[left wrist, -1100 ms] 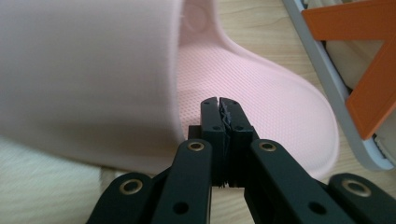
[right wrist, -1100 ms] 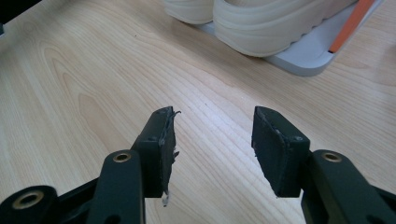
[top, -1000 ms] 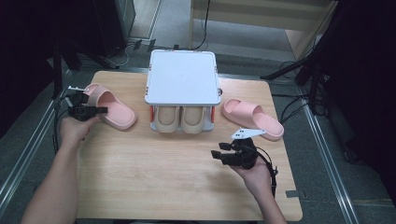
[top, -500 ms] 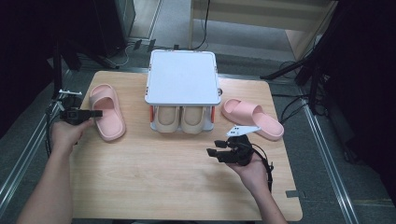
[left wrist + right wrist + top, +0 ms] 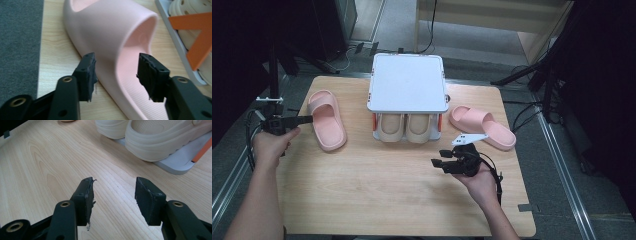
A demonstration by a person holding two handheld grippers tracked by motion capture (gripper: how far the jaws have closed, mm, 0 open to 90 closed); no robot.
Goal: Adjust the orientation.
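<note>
A pink slipper (image 5: 328,120) lies on the left of the wooden table (image 5: 362,195), toe toward me. My left gripper (image 5: 307,119) is at its left side; its jaws have just been opening. In the left gripper view the slipper's strap (image 5: 117,32) sits between and beyond the spread fingers (image 5: 87,72), which do not press on it. A second pink slipper (image 5: 482,126) lies on the right. My right gripper (image 5: 439,163) hovers open over bare wood in front of the rack, nothing between its pads (image 5: 86,195).
A white two-level rack (image 5: 407,82) stands at the middle back with a pair of cream shoes (image 5: 404,127) on its lower shelf, which also appear in the right gripper view (image 5: 160,137). Orange brackets (image 5: 197,37) hold the rack. The table's left edge lies close to my left hand.
The left slipper has swung from a slant to lie lengthwise. My left gripper let go of it, opened wide and drew back to the left. The right gripper stayed put.
</note>
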